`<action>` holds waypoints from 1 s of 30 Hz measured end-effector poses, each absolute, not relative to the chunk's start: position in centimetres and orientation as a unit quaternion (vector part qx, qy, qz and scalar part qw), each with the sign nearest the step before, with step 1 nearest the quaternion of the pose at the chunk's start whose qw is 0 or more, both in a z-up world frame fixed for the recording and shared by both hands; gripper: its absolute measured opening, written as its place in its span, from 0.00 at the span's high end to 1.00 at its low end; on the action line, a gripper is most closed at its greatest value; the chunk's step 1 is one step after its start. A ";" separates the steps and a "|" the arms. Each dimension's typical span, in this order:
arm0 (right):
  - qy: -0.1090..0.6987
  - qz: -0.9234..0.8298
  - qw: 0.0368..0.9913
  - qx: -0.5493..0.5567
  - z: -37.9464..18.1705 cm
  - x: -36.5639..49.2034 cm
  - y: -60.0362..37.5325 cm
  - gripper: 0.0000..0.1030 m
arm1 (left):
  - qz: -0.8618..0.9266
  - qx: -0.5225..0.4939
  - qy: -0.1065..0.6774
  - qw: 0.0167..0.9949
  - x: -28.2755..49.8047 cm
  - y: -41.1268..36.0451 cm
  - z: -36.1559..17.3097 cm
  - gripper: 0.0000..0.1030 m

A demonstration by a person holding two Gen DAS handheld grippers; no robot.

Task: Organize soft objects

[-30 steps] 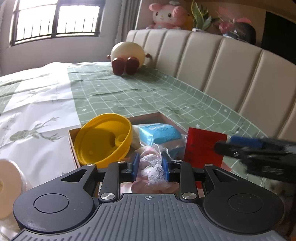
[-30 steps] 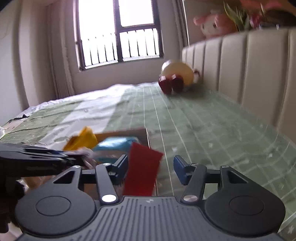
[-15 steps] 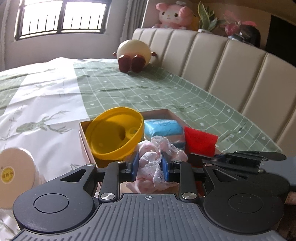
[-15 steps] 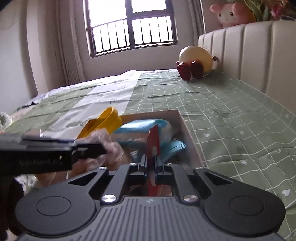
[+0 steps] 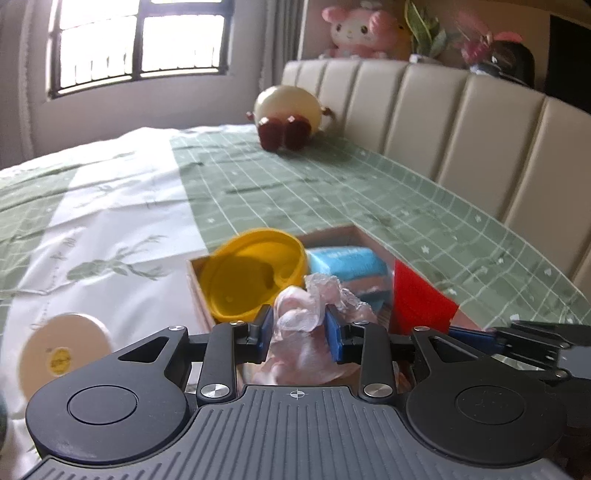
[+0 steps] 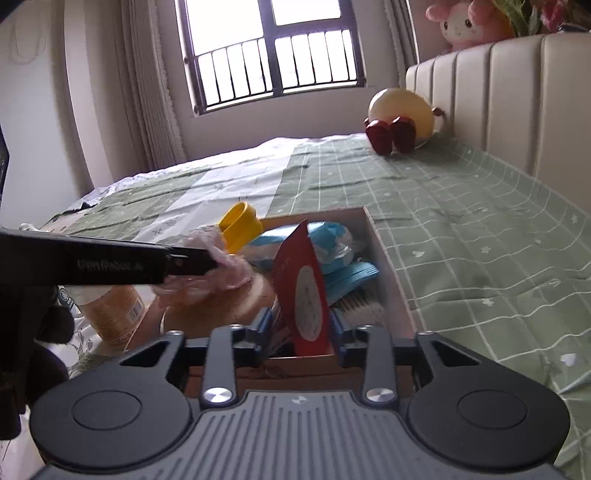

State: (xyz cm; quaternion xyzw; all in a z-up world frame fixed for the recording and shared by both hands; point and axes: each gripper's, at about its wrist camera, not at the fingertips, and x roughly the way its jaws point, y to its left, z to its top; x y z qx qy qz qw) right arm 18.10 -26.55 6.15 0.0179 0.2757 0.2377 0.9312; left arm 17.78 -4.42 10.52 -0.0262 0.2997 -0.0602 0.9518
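Pink crumpled plastic wad (image 5: pixel 301 314) clamped in left gripper (image 5: pixel 299 328) over cardboard box (image 6: pixel 388 266); right gripper (image 6: pixel 301 328) parted around red packet (image 6: pixel 303 295), grip uncertain.

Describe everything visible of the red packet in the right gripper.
The red packet is flat and thin, apparently paper, with a pale oval on its face. It stands upright on edge, tilted slightly, over the cardboard box. The right gripper has its fingers around the packet's lower part; whether they still press it is unclear.

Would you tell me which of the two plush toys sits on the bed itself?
The round cream plush with dark red feet; the pink plush sits above, atop the headboard.
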 end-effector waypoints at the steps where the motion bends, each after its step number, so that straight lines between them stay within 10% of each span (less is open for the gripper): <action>1: 0.271 0.237 0.933 0.022 6.4 17.9 -26.7 0.67 | -0.057 -0.029 0.295 0.953 17.5 -4.2 10.8 0.67; 18: 0.285 0.186 0.940 -0.009 7.6 17.5 -24.0 0.74 | -0.082 -0.046 0.277 0.956 14.8 -1.8 11.8 0.67; 30: 0.229 0.099 0.968 0.038 10.9 9.1 -23.1 0.42 | -0.128 -0.009 0.223 0.966 4.8 6.5 12.8 0.67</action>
